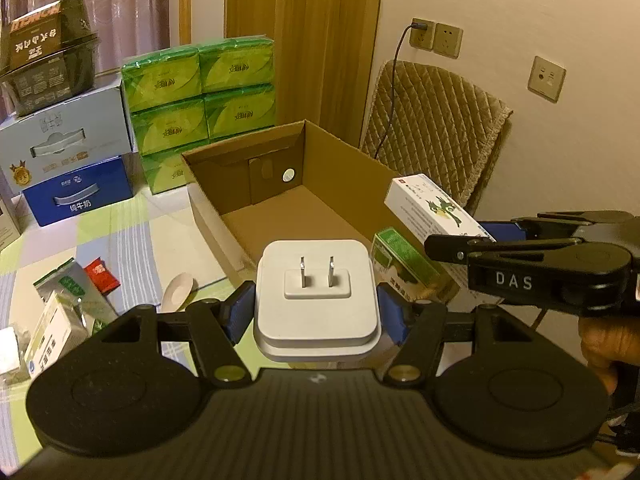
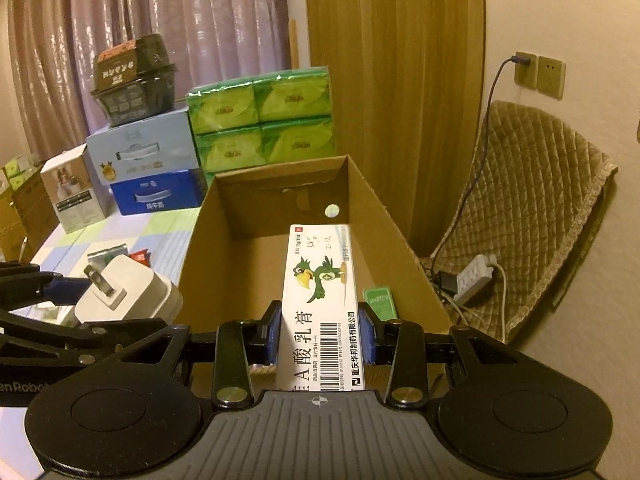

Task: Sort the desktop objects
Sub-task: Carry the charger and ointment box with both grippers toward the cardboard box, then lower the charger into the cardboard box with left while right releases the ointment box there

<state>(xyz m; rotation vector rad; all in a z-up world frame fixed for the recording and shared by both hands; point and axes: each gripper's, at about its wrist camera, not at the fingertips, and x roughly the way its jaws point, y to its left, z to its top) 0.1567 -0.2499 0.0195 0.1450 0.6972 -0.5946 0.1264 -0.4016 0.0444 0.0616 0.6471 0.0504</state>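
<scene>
My left gripper (image 1: 316, 312) is shut on a white plug adapter (image 1: 316, 300), prongs facing forward, held just before the near wall of the open cardboard box (image 1: 240, 236). My right gripper (image 2: 319, 334) is shut on a long white ointment box (image 2: 320, 304) with a green bird print, held over the cardboard box's (image 2: 200, 264) near edge. The ointment box (image 1: 432, 208) and right gripper (image 1: 460, 242) show at the right of the left wrist view. The adapter (image 2: 128, 292) shows at the left of the right wrist view. A small green box (image 2: 379, 302) lies inside the carton.
Green tissue packs (image 1: 200, 92) and stacked blue cartons (image 1: 76, 160) stand behind the box. Sachets, a red packet (image 1: 102, 276), a small white dish (image 1: 178, 290) and medicine boxes (image 1: 52, 332) lie on the checked tablecloth at left. A padded chair (image 1: 432, 124) and a power strip (image 2: 474, 276) are right.
</scene>
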